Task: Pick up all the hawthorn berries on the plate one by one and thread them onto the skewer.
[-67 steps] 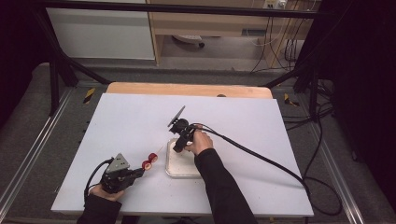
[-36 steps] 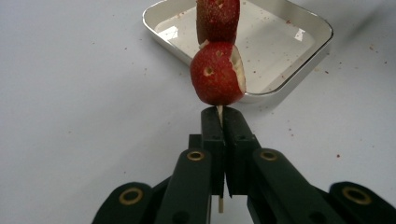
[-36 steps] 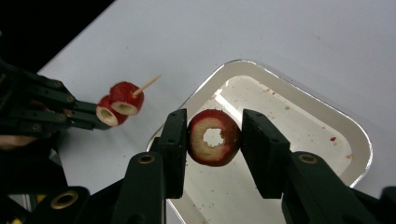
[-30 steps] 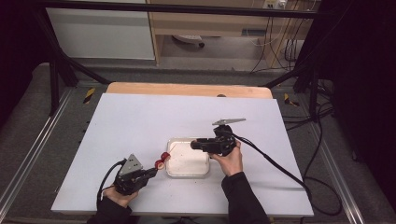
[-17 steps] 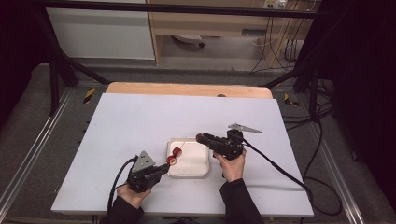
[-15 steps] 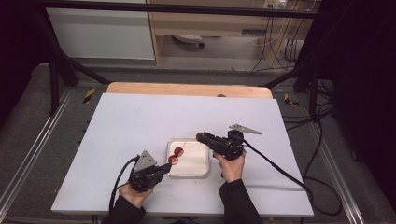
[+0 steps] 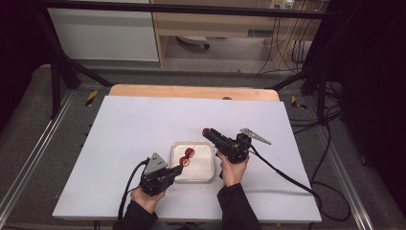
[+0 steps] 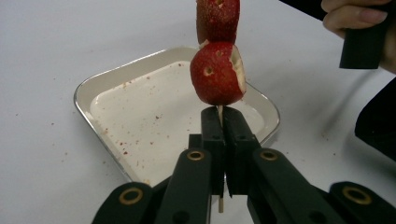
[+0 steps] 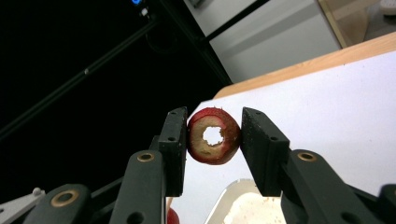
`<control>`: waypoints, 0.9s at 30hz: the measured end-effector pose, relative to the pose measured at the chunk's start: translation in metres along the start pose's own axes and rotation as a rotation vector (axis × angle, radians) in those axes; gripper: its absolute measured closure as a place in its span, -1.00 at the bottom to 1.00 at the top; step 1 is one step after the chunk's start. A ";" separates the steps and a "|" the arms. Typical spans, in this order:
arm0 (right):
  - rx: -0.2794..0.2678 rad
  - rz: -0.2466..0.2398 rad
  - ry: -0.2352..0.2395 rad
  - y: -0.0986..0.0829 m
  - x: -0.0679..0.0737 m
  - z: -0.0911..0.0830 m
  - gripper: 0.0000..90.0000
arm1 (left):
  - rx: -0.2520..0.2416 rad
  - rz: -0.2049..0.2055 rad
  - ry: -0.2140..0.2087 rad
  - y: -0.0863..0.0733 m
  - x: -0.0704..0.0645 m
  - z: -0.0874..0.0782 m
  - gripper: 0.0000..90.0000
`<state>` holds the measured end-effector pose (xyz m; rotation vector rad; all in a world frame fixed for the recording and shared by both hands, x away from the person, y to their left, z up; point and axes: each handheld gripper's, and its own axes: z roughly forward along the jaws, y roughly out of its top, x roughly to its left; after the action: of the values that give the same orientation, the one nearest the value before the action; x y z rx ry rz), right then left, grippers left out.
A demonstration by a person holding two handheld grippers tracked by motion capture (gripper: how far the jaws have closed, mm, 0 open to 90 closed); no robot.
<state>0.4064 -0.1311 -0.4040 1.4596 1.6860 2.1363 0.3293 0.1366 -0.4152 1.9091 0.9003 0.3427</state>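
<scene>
A thin wooden skewer [image 8: 219, 110] carries two red cored fruit pieces [image 8: 215, 74], and my left gripper [image 8: 219, 114] is shut on it just below them. In the high view the left gripper [image 7: 178, 169] holds the skewered fruit [image 7: 187, 157] over the left part of a white tray [image 7: 203, 176]. My right gripper [image 9: 212, 130] is shut on a red fruit ring [image 9: 201, 150] with a hole through its middle. Seen from above, the right gripper [image 7: 207, 132] hovers above the tray's far edge, pointing left, near the skewer's upper tip.
The tray [image 8: 93, 86] is speckled with red crumbs and sits on a white table [image 7: 134, 124]. The person's right hand [image 8: 355, 23] is just beyond the tray. A wooden strip [image 7: 191, 92] runs along the table's far edge.
The left gripper has carried the skewer rightward from the table's left to the tray. The right gripper has left the tray, swung right, and now holds the fruit ring raised, pointing left.
</scene>
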 end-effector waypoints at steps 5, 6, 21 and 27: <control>-0.053 0.020 0.004 -0.001 0.001 0.001 0.39 | -0.011 -0.021 -0.001 0.003 -0.003 0.004 0.95; -0.063 0.024 0.007 -0.002 0.000 0.002 0.39 | -0.013 -0.026 0.002 0.003 -0.004 0.005 0.95; -0.105 0.063 0.018 -0.004 0.000 0.004 0.39 | -0.030 -0.051 0.016 0.006 -0.011 0.013 0.95; -0.109 0.071 0.023 -0.004 0.001 0.004 0.40 | -0.037 -0.053 0.016 0.007 -0.012 0.013 0.95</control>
<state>0.4065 -0.1262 -0.4072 1.4922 1.5195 2.2503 0.3319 0.1174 -0.4141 1.8475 0.9474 0.3411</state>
